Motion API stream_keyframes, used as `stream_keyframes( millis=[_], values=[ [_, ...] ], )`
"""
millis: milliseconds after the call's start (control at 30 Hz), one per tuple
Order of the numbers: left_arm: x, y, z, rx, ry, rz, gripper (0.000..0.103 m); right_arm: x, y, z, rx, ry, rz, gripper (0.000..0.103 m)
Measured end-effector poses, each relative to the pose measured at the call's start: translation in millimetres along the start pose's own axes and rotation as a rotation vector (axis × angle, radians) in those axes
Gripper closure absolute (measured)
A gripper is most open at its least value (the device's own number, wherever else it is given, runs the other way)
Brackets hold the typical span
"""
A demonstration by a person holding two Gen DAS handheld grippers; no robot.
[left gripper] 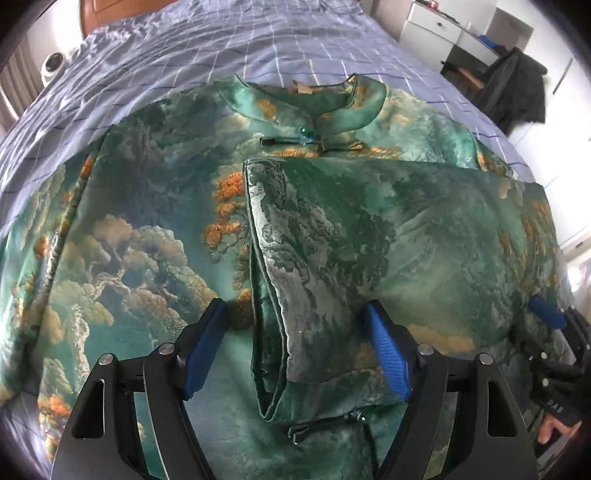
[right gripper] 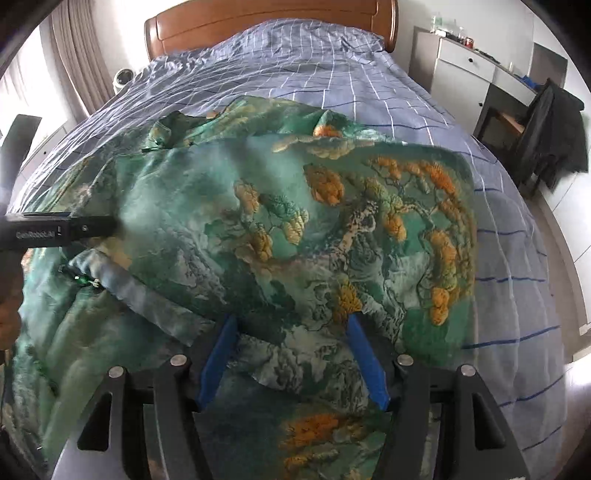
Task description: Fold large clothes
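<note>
Garment: a large green robe (left gripper: 155,229) printed with orange and gold trees and clouds lies spread over the near half of the bed, collar (left gripper: 314,103) toward the far end.
Folded sleeve: one sleeve (left gripper: 332,236) is laid across the chest from the right, its cuff opening near the middle of the robe.
Left gripper (left gripper: 295,347): tongs spread wide, straddling the sleeve's cuff; the blue pads (left gripper: 384,354) stand apart from the cloth between them, pinching nothing.
Right gripper (right gripper: 291,354): tongs spread, hanging over a folded edge of the robe near its right side; cloth lies between the pads, though whether they press it I cannot tell.
Bed cover (right gripper: 332,66): blue-grey with a white and dark grid, wrinkled, bare on the far half.
Headboard (right gripper: 266,29): brown wood, at the far end.
Right of bed: a white drawer unit (right gripper: 465,62) and a dark jacket (right gripper: 554,129) draped over a chair, well apart from the robe.
Far left: a small white round device (left gripper: 53,66) beside the bed, and curtains (right gripper: 74,55).
In the way: the raised fold of the sleeve lies over the robe's front fastening (left gripper: 288,140).
</note>
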State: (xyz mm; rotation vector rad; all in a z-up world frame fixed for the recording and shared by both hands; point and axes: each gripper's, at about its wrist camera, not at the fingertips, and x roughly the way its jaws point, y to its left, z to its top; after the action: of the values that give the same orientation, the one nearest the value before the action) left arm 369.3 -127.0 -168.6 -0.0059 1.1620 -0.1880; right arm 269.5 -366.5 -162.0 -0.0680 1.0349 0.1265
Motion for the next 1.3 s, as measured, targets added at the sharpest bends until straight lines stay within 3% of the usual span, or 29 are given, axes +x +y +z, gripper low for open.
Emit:
stream_keyframes(
  millis=[200,333,433,533,700,967,1100,1300],
  values=[
    [5,-1,-1,0.024,-0.002,0.013,0.023,-9,5,10,-0.005,0.012,-0.005,0.037],
    [5,-3,-2,0.025,-0.011,0.017,0.022,-37,-10,40,0.06,-0.107,-0.02,0.037],
    [5,-3,-2,0.031,-0.011,0.018,0.021,-25,-25,53,0.141,-0.093,-0.027,0.037],
    [5,-3,-2,0.026,-0.01,0.014,0.02,9,-35,47,0.19,-0.017,-0.033,0.038],
    [4,-1,-2,0.029,-0.017,0.016,0.02,20,-21,39,0.114,-0.036,-0.111,0.037],
    [6,-1,-3,0.032,-0.038,0.015,0.016,-33,5,23,0.071,-0.075,-0.031,0.037],
    [3,0,-6,0.025,-0.041,0.008,0.016,0,8,13,0.073,0.015,-0.045,0.037],
    [-22,10,-22,0.035,-0.058,-0.018,0.016,10,3,7,0.106,-0.015,-0.026,0.035]
  ],
)
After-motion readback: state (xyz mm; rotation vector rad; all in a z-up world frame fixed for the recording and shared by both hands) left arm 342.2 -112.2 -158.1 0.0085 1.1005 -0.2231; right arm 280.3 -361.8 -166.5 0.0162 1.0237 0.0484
